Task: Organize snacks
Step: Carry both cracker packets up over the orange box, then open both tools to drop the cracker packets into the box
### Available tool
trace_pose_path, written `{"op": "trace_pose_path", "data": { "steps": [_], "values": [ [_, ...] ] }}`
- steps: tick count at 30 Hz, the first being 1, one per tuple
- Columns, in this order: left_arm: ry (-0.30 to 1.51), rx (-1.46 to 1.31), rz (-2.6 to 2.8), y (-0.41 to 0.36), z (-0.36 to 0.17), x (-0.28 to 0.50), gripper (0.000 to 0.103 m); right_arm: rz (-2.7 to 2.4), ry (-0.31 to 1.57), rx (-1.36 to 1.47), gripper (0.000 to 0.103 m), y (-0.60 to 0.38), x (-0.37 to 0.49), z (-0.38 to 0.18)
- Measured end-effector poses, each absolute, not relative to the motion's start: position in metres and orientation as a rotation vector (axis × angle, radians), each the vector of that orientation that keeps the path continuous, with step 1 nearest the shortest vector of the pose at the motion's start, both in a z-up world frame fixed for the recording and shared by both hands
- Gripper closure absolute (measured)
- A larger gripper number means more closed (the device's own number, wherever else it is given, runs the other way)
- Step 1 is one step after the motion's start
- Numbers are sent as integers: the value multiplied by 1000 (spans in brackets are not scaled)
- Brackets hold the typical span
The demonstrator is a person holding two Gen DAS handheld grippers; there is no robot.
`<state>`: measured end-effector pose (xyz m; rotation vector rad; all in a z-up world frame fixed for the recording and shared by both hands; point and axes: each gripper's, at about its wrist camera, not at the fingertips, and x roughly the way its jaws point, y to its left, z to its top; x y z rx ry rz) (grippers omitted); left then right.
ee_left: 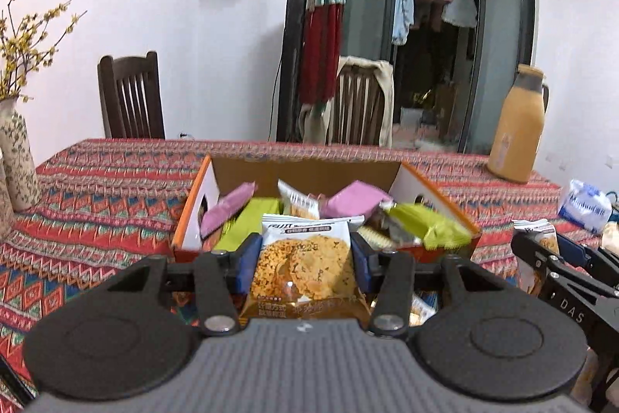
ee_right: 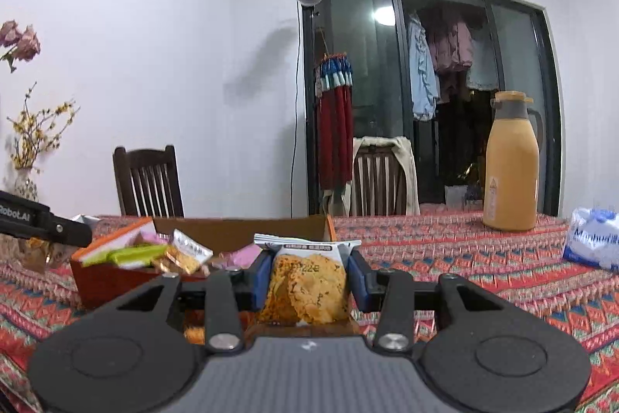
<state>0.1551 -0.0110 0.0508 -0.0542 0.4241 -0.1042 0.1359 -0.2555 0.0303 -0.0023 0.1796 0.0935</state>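
- Left wrist view: our left claw [ee_left: 305,264] is clenched on a cracker packet [ee_left: 305,269], its blue pads [ee_left: 247,264] pressing the wrapper from both sides. The packet stands upright between them, printed with a round golden cracker.
- Just beyond it sits the cardboard box [ee_left: 305,167], open at the top, on the patterned worktop [ee_left: 96,204]. We see straight into it here: pink packets [ee_left: 358,200], green packets [ee_left: 437,223], and one more cracker packet at the far side, all jumbled and tilted.
- At the right edge of this view the right claw [ee_left: 541,246] shows from the side, holding its own packet; only a sliver of the wrapper is visible.
- Only this view shows the tall floral vase [ee_left: 17,157] at the near left.
- Right wrist view: our right claw [ee_right: 309,281] grips a second cracker packet [ee_right: 307,287], pinched upright between the blue pads [ee_right: 261,277].
- From this lower angle the box [ee_right: 240,229] lies to the left and farther off; we see its rim and the tops of green and pink packets, not its floor.
- The body of the left claw [ee_right: 42,223] enters at the left edge; its tips are out of sight here.
- Right of the box, well apart, stands a tan thermos jug [ee_right: 510,173] on the worktop [ee_right: 445,258], and a blue-and-white tissue pack [ee_right: 592,242] lies at the far right.
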Motion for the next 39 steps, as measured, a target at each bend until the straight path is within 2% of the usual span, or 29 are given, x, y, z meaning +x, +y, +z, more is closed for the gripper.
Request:
{"op": "trace_pose_path", "data": {
  "steps": [12,19,28,39],
  "values": [
    [282,-41,-51,-23,91,184,54,112,99,-9,62,-233,171,75],
    [255,-68,-7,-20,97,220,54,127,91,-17,62,-211,213,86],
    [308,-79,29,-4,51,269,54,143,179,-19,62,-200,266,55],
    [350,-92,29,4,37,273,52,141,250,-26,61,-197,279,39]
  ]
}}
